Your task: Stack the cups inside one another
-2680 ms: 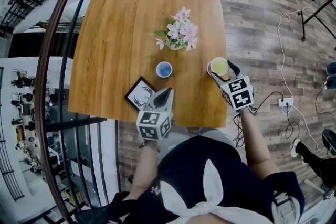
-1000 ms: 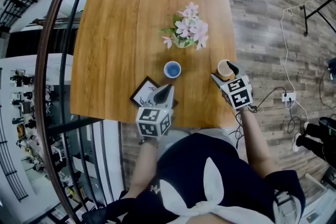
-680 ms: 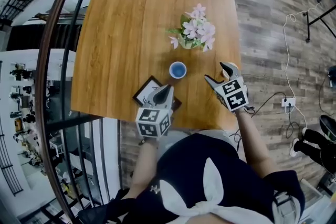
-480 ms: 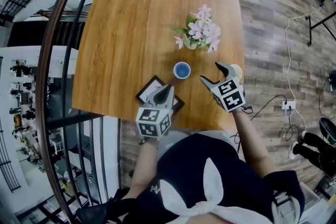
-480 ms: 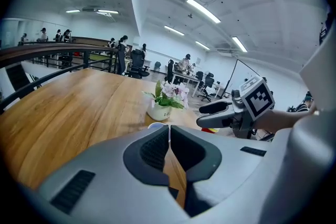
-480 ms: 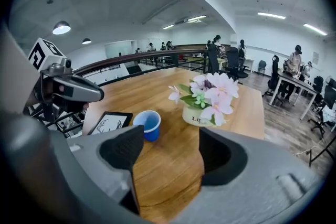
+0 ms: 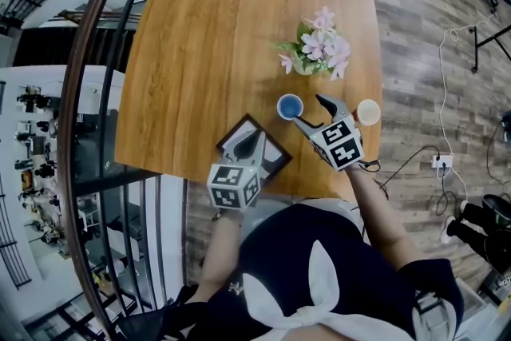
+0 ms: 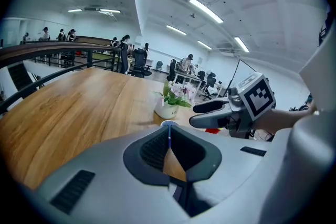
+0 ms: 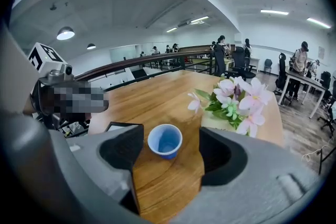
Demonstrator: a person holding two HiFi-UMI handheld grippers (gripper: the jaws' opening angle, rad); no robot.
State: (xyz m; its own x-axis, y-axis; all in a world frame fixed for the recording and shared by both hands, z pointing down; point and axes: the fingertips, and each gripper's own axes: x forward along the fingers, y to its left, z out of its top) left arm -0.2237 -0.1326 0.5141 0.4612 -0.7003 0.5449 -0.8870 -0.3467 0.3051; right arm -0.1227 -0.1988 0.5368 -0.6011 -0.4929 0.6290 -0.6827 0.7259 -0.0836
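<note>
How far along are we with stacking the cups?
Done: unclear; the pale cup at the table's right edge may already be a nested pair. In hand: nothing yet. The right claw is open, blue cup standing just ahead of its jaws, untouched. The left claw is shut, empty. Left: grip the blue cup and nest it with the pale one.

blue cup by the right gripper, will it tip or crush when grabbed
The blue cup looks small, thin-walled and empty, so probably light and easily squashed. Standing upright on a narrower base, it might tip if nudged sideways.
</note>
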